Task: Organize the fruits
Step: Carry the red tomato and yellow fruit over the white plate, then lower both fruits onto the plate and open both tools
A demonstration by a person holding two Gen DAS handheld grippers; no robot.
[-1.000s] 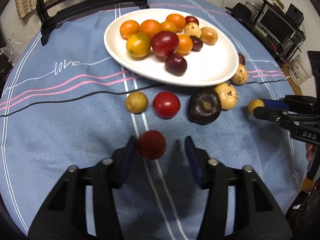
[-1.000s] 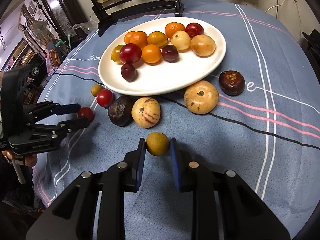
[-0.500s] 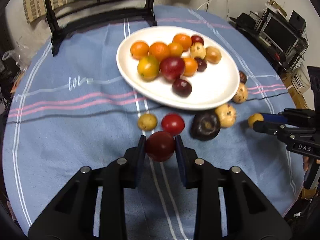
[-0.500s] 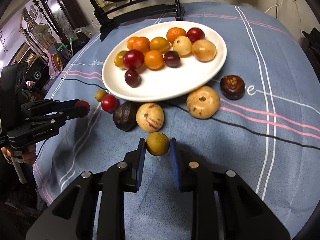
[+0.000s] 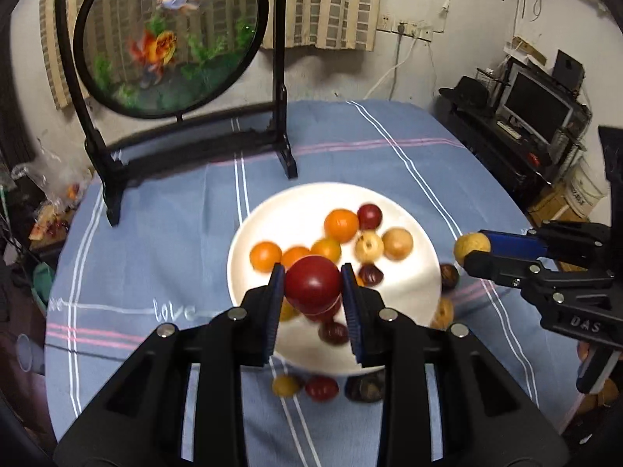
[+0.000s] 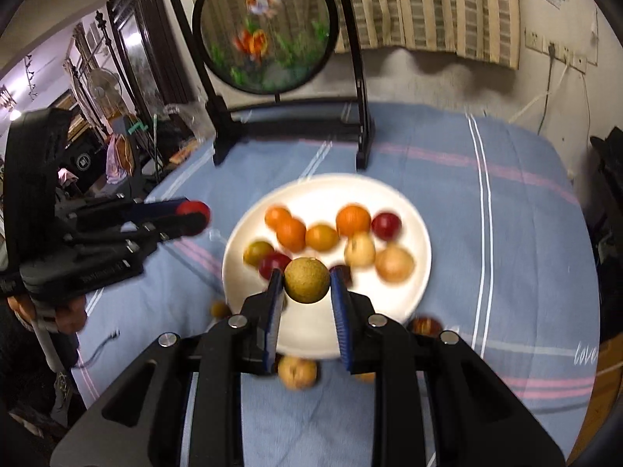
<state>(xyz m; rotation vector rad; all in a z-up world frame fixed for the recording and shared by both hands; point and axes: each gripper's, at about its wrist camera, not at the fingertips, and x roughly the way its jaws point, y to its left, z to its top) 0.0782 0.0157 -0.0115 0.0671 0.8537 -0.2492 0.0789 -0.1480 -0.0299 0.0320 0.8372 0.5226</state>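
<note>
My left gripper [image 5: 312,288] is shut on a red round fruit [image 5: 312,287], held in the air above the near side of the white plate [image 5: 272,225]. My right gripper [image 6: 305,282] is shut on a yellow-green round fruit [image 6: 306,280], also raised over the white plate [image 6: 323,190]. Several orange, red, dark and tan fruits lie on the plate. The right gripper [image 5: 473,251] shows at the right of the left wrist view with its yellow-green fruit [image 5: 469,245]. The left gripper [image 6: 194,214] shows at the left of the right wrist view with the red fruit [image 6: 192,208].
Loose fruits lie on the blue striped tablecloth [image 5: 155,233] near the plate's front edge: a yellow one [image 5: 285,385], a red one [image 5: 321,388], a dark one [image 5: 364,387]. A round fish picture on a black stand [image 5: 167,35] rises at the table's far side. A hand [image 6: 68,313] holds the left gripper.
The left gripper closed on the red fruit and lifted it off the cloth. The right gripper rose with the yellow-green fruit. Both views tilted up toward the plate and the stand.
</note>
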